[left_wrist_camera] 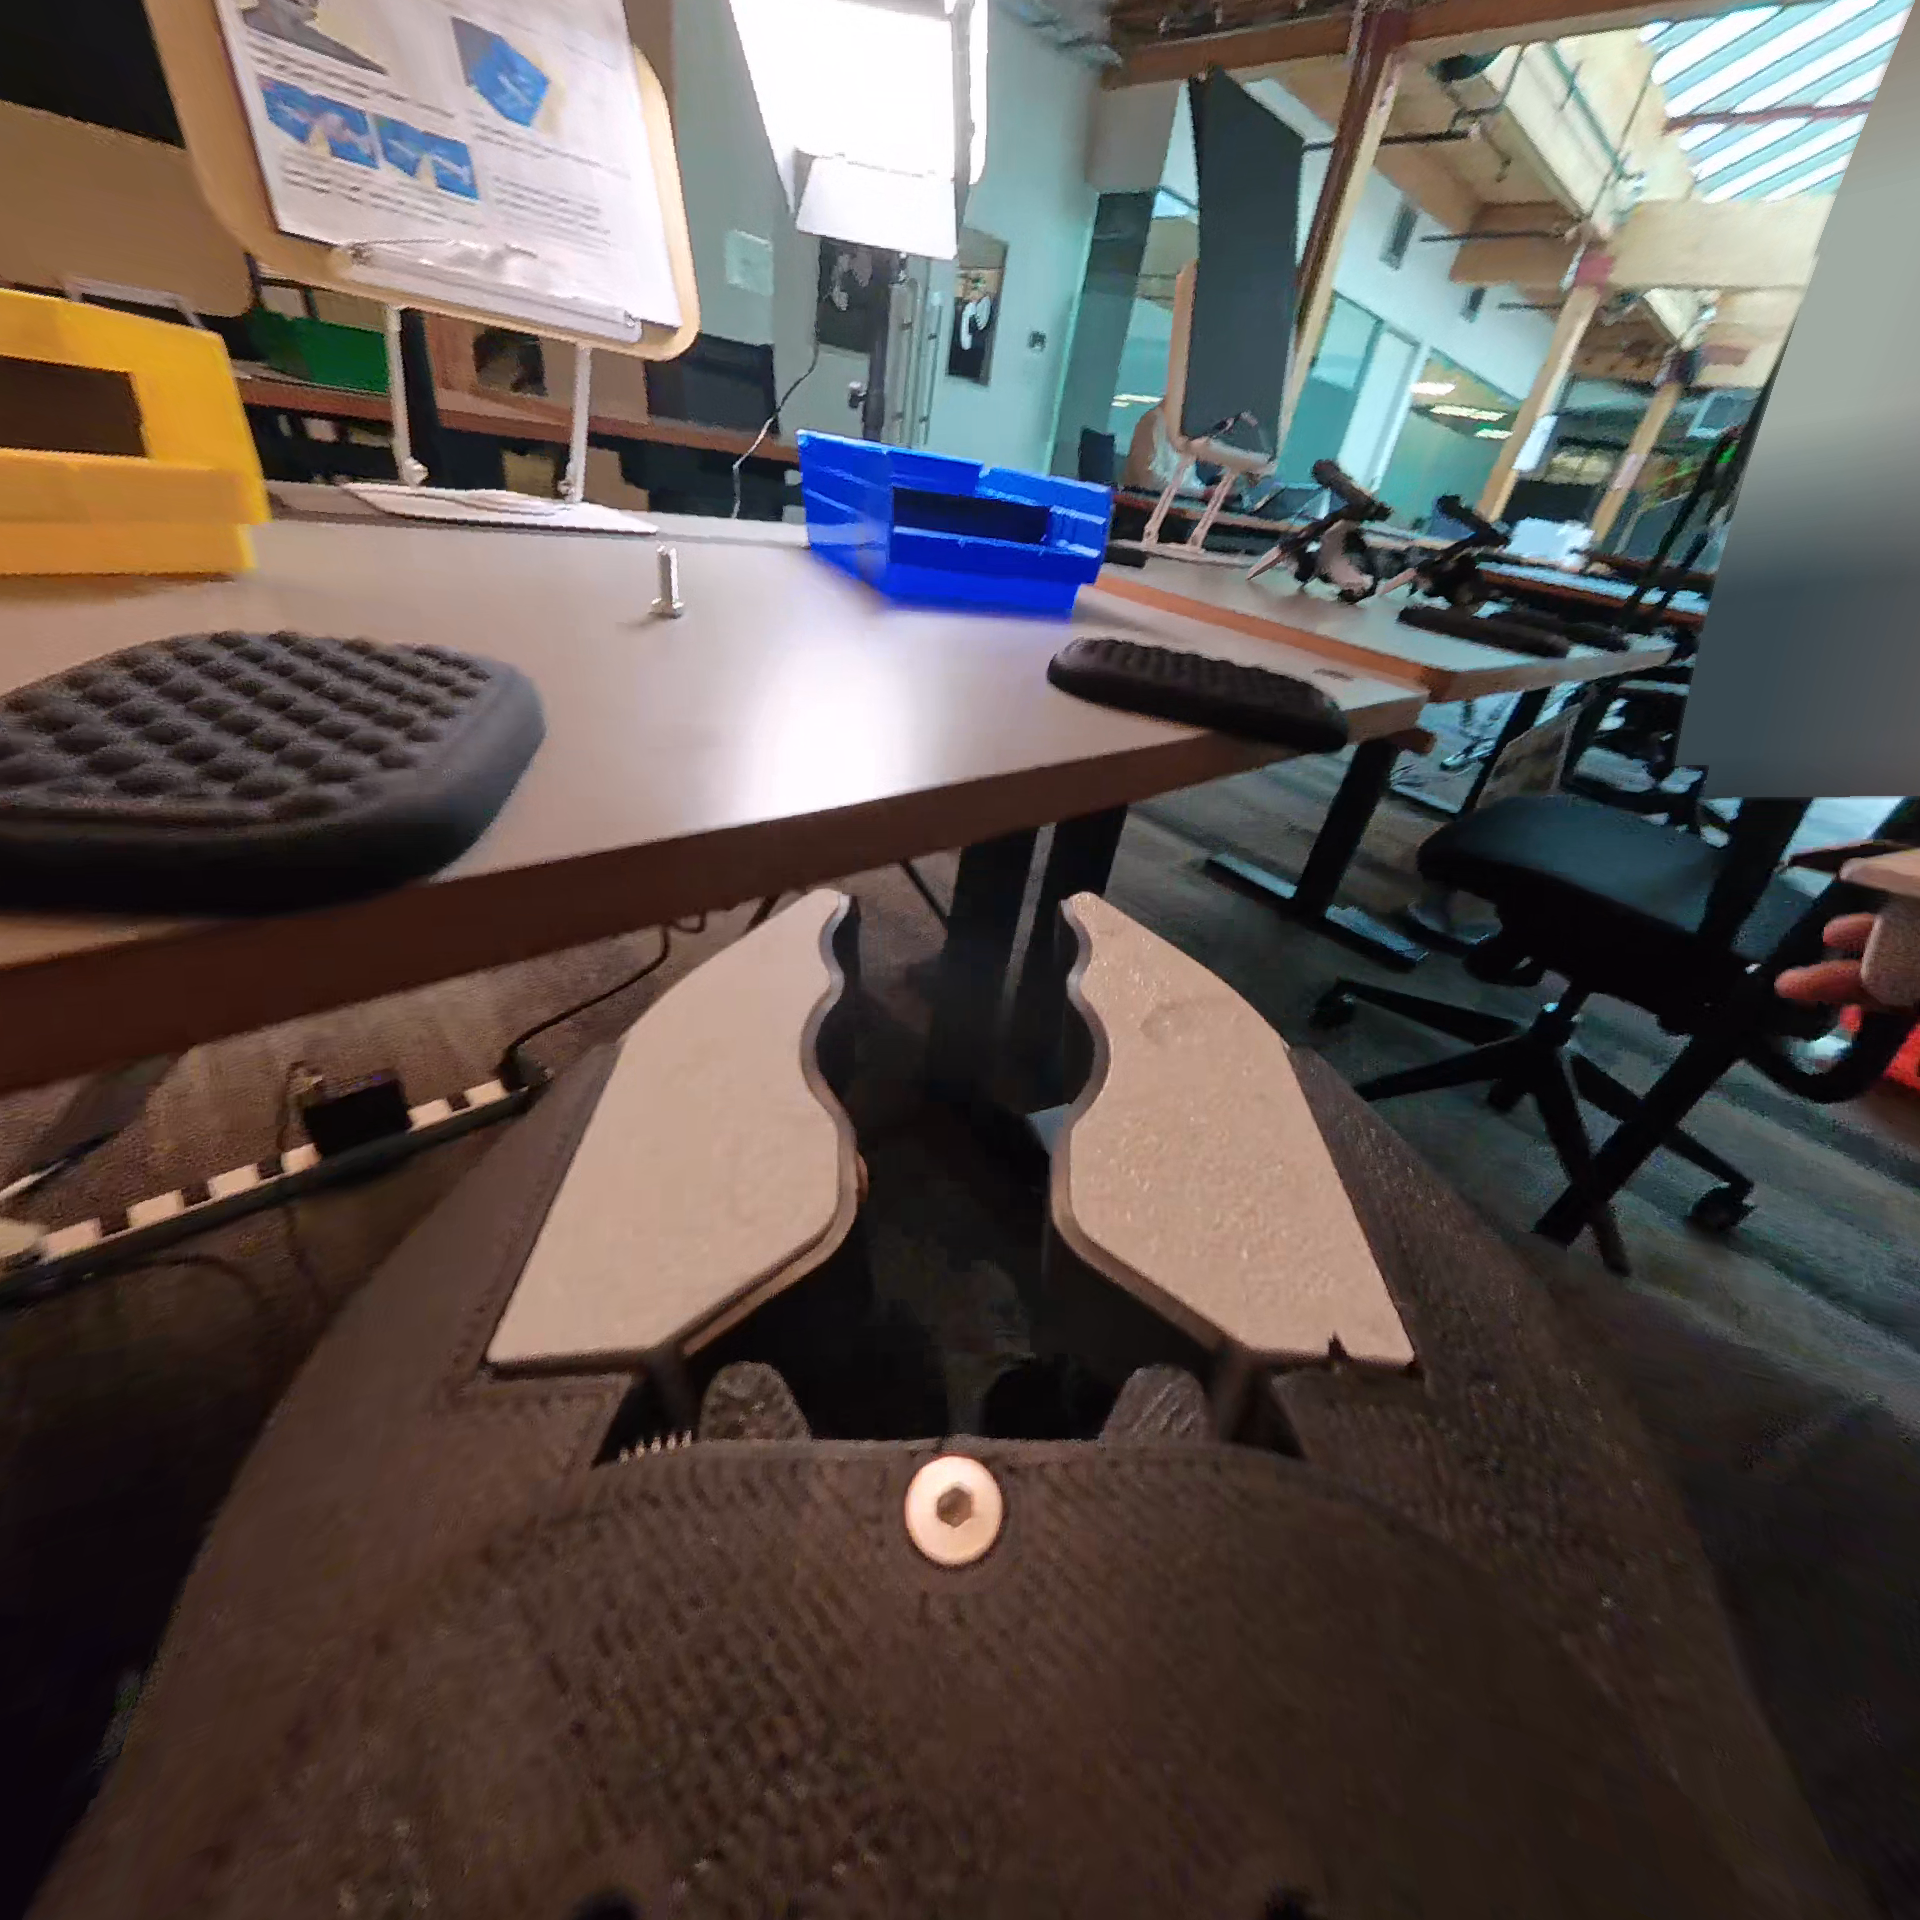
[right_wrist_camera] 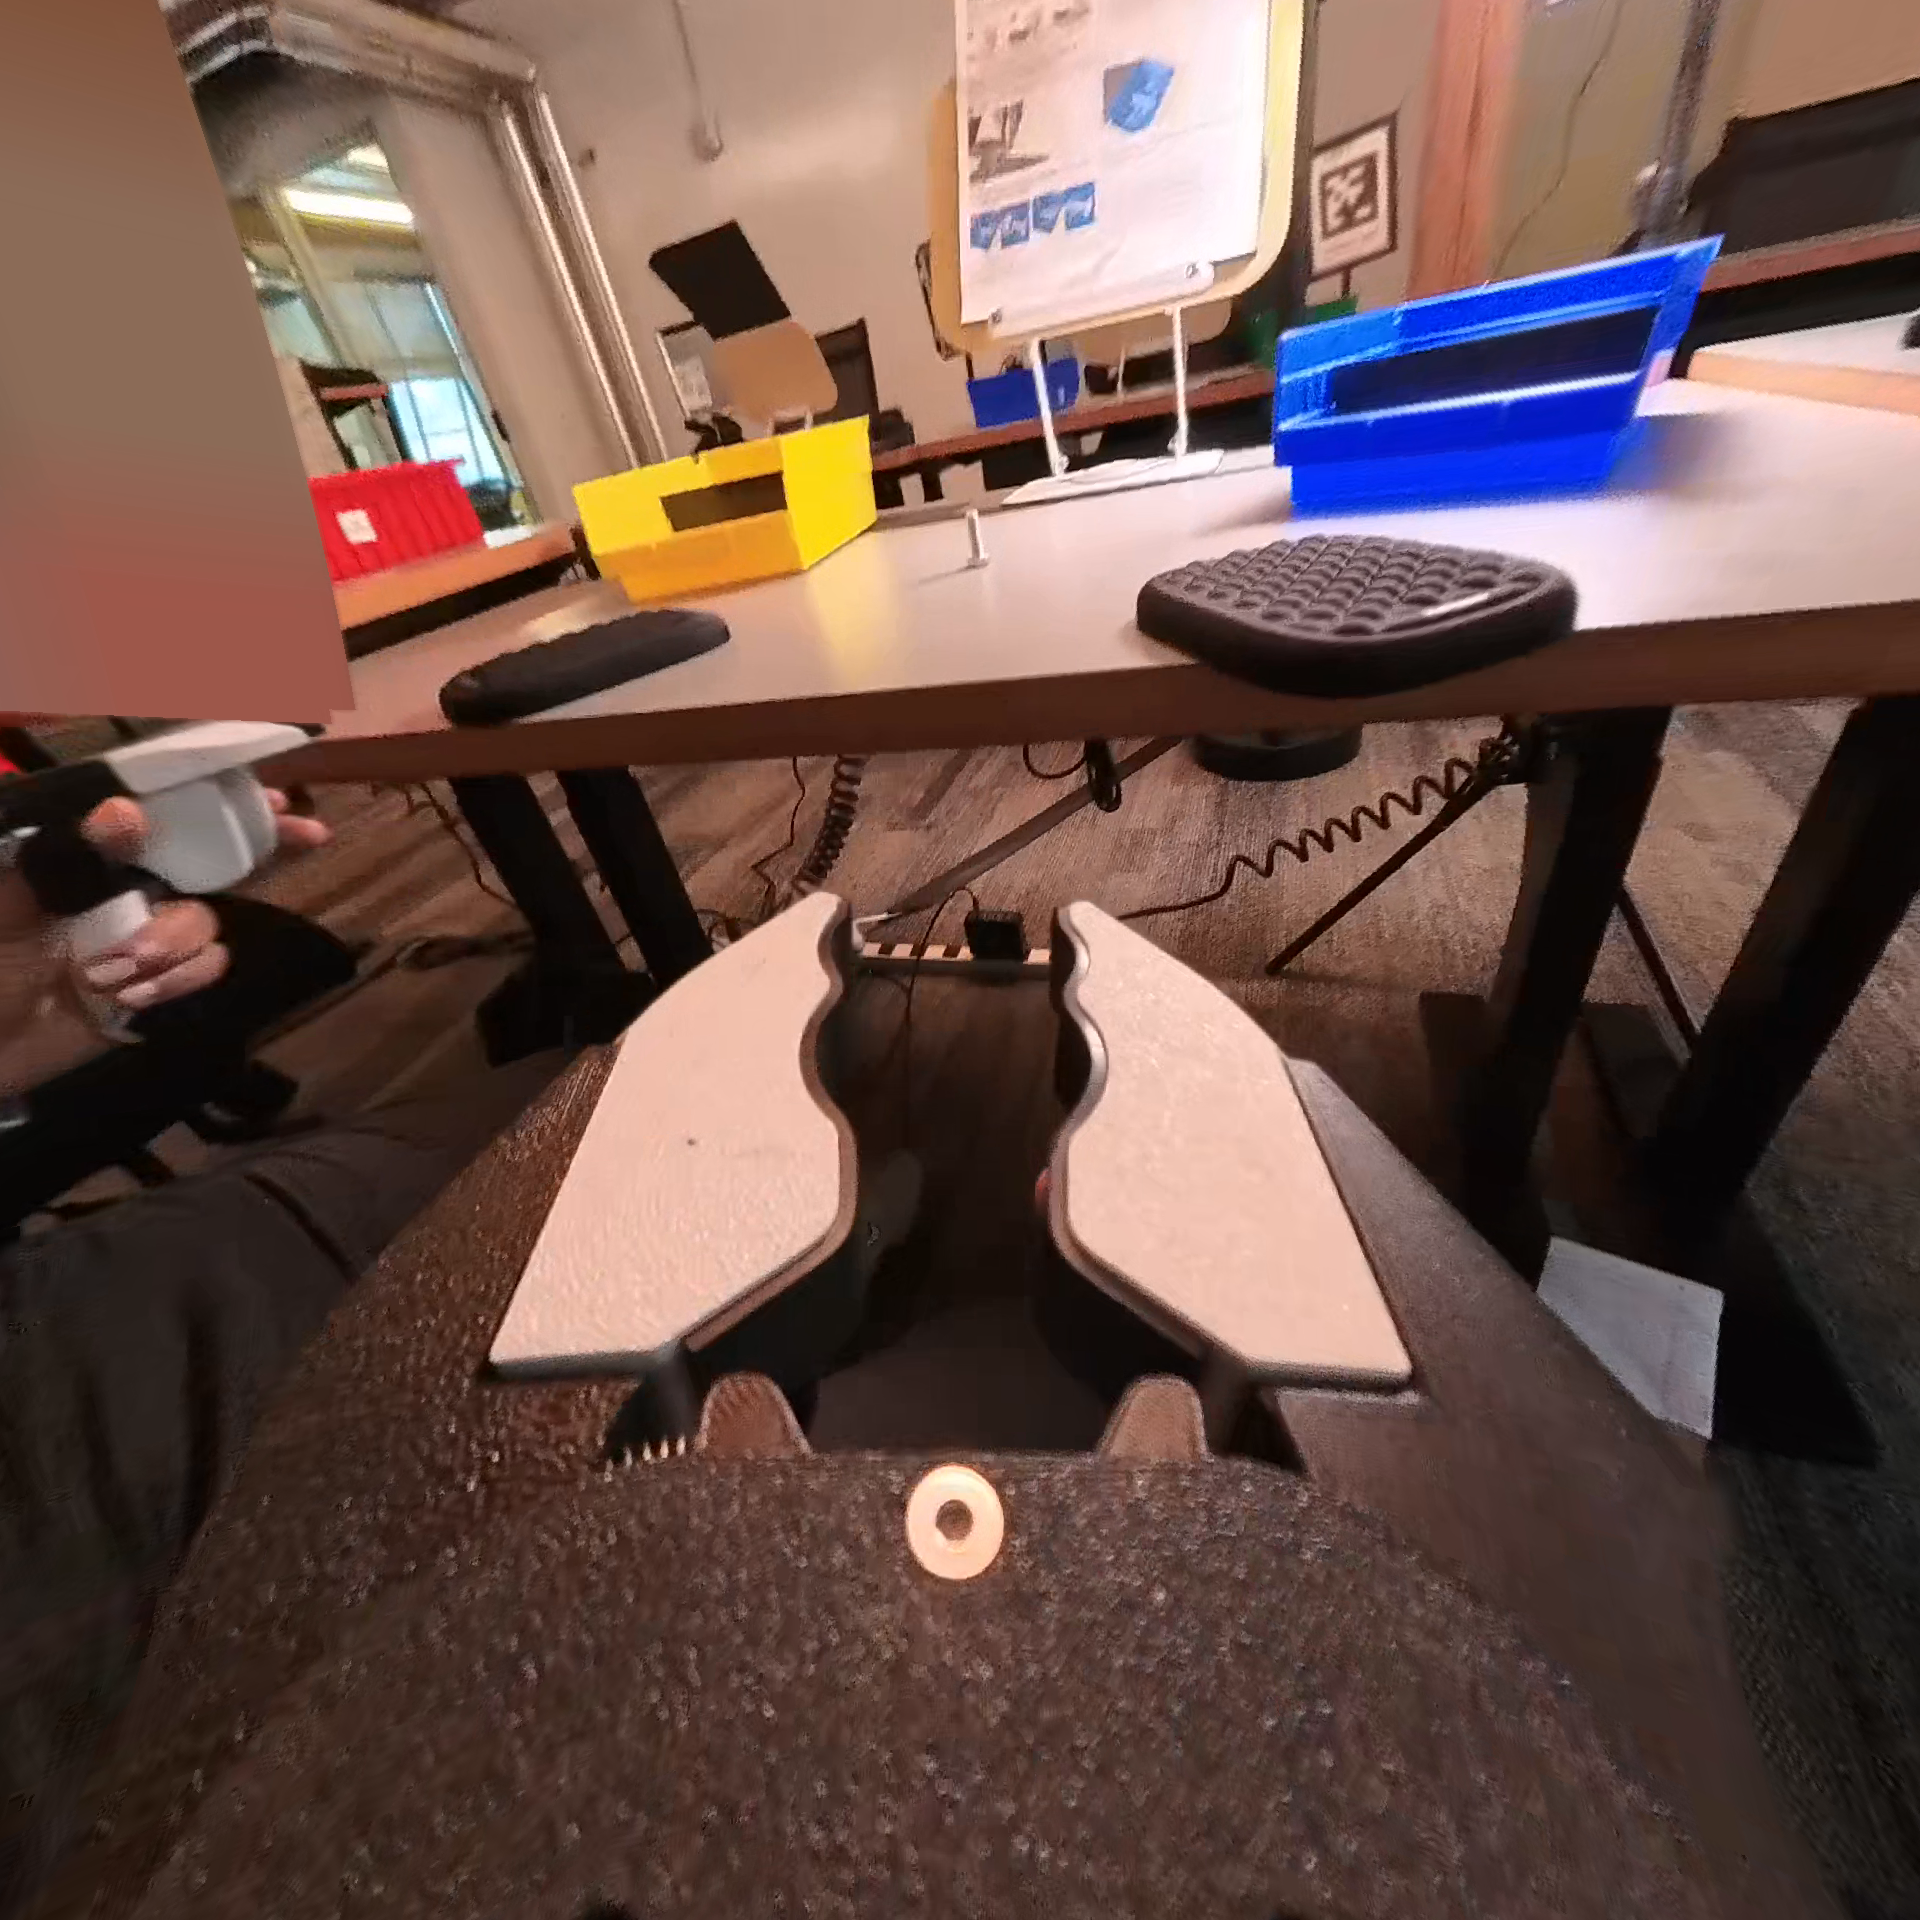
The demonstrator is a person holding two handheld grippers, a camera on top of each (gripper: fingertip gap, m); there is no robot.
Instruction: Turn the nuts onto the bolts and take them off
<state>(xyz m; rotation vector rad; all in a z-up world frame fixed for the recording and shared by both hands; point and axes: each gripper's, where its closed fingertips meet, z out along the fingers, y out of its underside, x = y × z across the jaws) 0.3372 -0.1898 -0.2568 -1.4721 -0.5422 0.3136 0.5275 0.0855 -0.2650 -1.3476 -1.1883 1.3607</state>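
Both handheld tools are held low, below the edge of the grey-topped table (left_wrist_camera: 831, 727), before any contact with the work. The left gripper (left_wrist_camera: 956, 925) has its two pale grey contoured fingers parted with nothing between them; the right gripper (right_wrist_camera: 951, 930) is likewise spread and empty. The single visible task item, a small silver bolt standing head-down on the tabletop (left_wrist_camera: 667, 584), stands between the yellow plastic bin (left_wrist_camera: 114, 457) and the blue plastic bin (left_wrist_camera: 951, 530), well apart from either tool. No nut can be made out in either view. Two black dimpled cushion pads (left_wrist_camera: 229, 748) lie along the near table edge. Judged from this arrangement, no threading has begun; picking up, turning on and removing all remain.
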